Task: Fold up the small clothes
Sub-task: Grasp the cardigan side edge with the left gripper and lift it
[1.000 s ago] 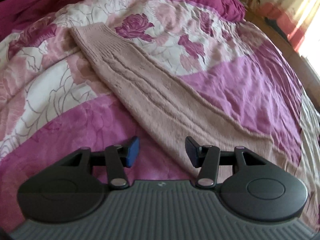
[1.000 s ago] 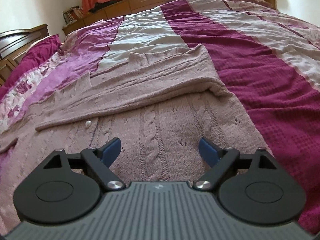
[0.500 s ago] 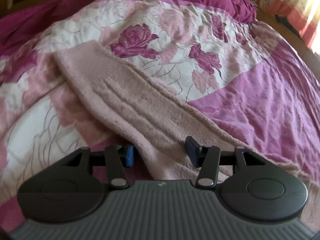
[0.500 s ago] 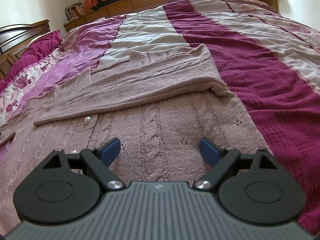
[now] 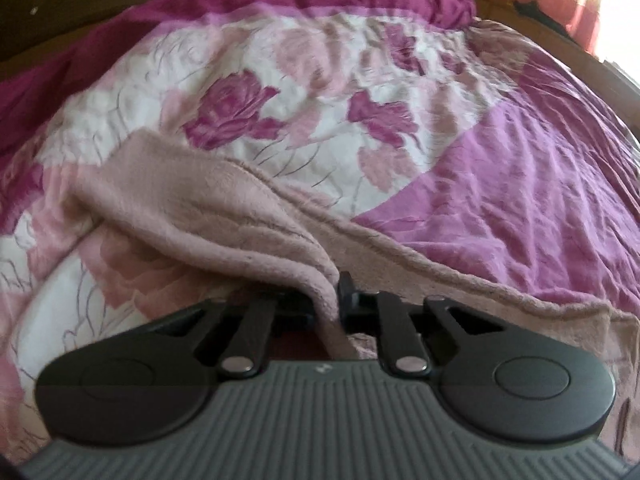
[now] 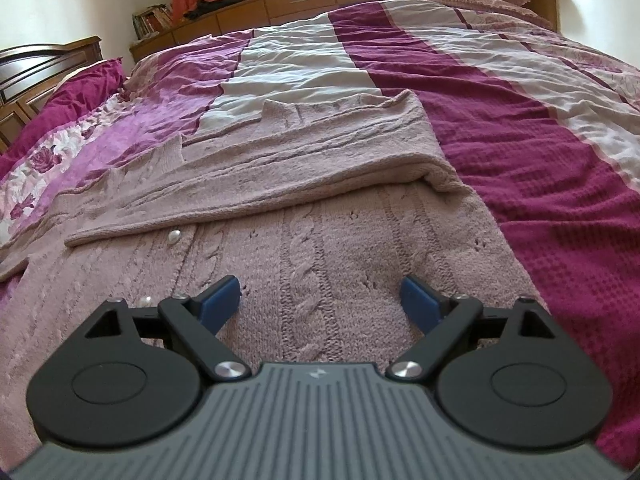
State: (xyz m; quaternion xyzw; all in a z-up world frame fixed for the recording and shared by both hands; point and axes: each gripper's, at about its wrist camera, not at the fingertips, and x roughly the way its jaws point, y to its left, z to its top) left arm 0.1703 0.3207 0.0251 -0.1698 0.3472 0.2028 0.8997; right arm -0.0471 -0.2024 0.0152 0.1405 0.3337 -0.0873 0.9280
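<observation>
Pink knit sleeve (image 5: 208,216) pinched in left tongs (image 5: 334,300), trailing away-left

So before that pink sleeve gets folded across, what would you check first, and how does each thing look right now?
1. Left gripper shut on the sleeve: ok.
2. Sleeve lifted off the bedspread: partly; its far end cannot be judged.
3. Right gripper open, holding nothing: ok.
4. Cardigan body lying flat: ok.
5. Other sleeve already folded across: ok.
6. Grip firmness: cannot tell.
</observation>
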